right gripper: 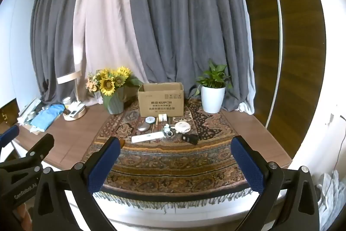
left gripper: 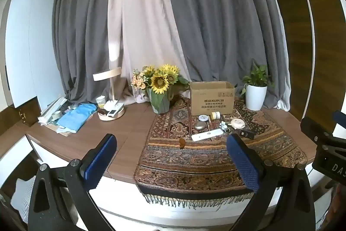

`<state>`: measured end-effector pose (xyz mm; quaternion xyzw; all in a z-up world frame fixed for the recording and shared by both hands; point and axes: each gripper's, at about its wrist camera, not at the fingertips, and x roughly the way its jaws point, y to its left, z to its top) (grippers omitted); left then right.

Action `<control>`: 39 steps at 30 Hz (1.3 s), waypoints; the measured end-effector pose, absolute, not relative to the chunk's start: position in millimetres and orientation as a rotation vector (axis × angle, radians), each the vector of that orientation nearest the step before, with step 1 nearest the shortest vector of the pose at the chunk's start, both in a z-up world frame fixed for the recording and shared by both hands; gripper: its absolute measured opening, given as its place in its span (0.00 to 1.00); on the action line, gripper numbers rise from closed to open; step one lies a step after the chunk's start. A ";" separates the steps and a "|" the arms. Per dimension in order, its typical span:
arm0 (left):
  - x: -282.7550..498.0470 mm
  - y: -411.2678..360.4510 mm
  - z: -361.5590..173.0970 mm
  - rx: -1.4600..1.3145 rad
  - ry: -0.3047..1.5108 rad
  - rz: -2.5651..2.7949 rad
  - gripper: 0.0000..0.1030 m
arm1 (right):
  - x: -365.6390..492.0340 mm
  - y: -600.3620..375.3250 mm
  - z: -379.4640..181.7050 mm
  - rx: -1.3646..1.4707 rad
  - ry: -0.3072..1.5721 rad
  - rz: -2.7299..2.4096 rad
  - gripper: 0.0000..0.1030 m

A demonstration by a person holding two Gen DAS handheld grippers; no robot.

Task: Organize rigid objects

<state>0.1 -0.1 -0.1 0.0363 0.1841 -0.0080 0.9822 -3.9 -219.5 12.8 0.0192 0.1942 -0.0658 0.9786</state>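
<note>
An open cardboard box (left gripper: 212,97) (right gripper: 161,100) stands at the back of a patterned runner (left gripper: 194,157) (right gripper: 168,157). In front of it lie small items: a white remote (left gripper: 207,135) (right gripper: 147,137), a grey oval case (left gripper: 200,125) (right gripper: 143,127), a round tin (left gripper: 203,117) (right gripper: 149,120), a small jar (left gripper: 215,115) (right gripper: 162,117), a cream round device (left gripper: 237,123) (right gripper: 182,126), a keyring (left gripper: 223,126) (right gripper: 168,131) and a black box (left gripper: 247,134) (right gripper: 190,138). My left gripper (left gripper: 172,144) and right gripper (right gripper: 176,146) hover open before the desk's front edge, both empty.
A sunflower vase (left gripper: 160,101) (right gripper: 115,104) stands left of the box, a white potted plant (left gripper: 256,96) (right gripper: 212,101) to its right. A desk lamp (left gripper: 111,109) (right gripper: 74,112), cup, blue cloth (left gripper: 75,115) (right gripper: 48,115) and papers crowd the far left. Curtains hang behind.
</note>
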 end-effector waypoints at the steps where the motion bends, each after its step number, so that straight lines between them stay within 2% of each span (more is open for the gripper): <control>1: -0.6 0.3 0.0 0.067 0.356 -0.015 1.00 | -3.7 -219.4 12.8 0.035 0.401 -0.134 1.00; 39: 1.5 -9.5 0.2 0.074 0.348 -0.021 1.00 | -2.4 -218.3 13.4 0.040 0.385 -0.131 1.00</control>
